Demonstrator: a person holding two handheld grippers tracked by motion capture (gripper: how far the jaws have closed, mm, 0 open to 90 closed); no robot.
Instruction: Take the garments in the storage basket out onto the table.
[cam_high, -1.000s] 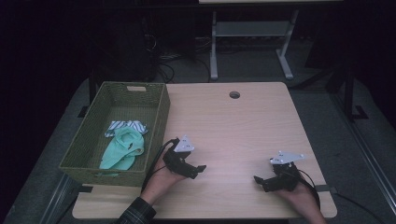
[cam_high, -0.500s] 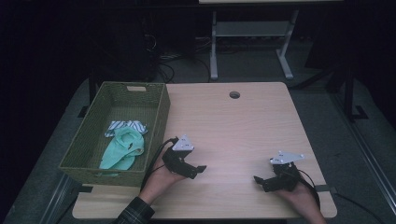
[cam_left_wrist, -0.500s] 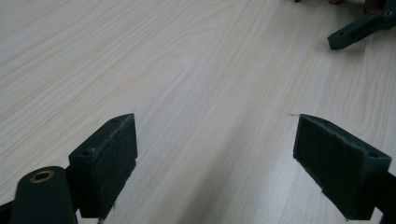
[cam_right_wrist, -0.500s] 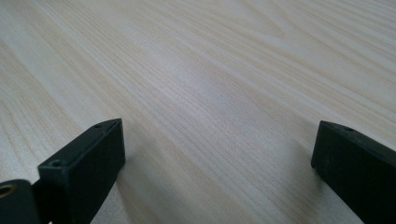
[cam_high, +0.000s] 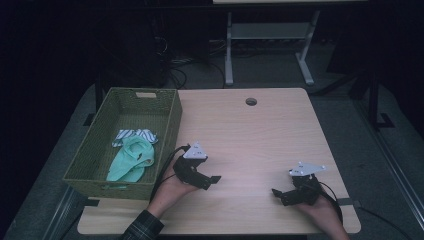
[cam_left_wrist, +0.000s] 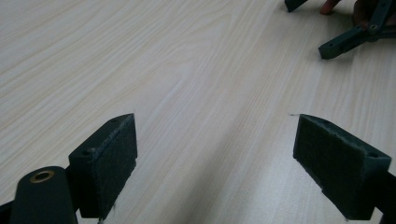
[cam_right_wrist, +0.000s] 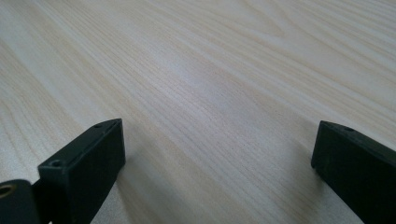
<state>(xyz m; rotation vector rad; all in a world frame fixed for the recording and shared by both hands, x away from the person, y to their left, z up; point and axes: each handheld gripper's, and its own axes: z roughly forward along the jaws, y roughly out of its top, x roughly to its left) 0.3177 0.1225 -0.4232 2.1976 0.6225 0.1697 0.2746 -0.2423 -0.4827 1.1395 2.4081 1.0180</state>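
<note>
Nothing of note has shifted since the earlier frames: left tongs (cam_high: 212, 181) and right tongs (cam_high: 277, 194) rest low on the pale wood-grain table (cam_high: 260, 130), jaws apart and empty, apparently a neutral ready pose. Just left of the left tongs, the olive woven rectangular basket (cam_high: 165, 125) holds the mint-green crumpled cloth (cam_high: 131, 160) beside a striped folded cloth (cam_high: 131, 135), the nearest candidates for pickup.
</note>
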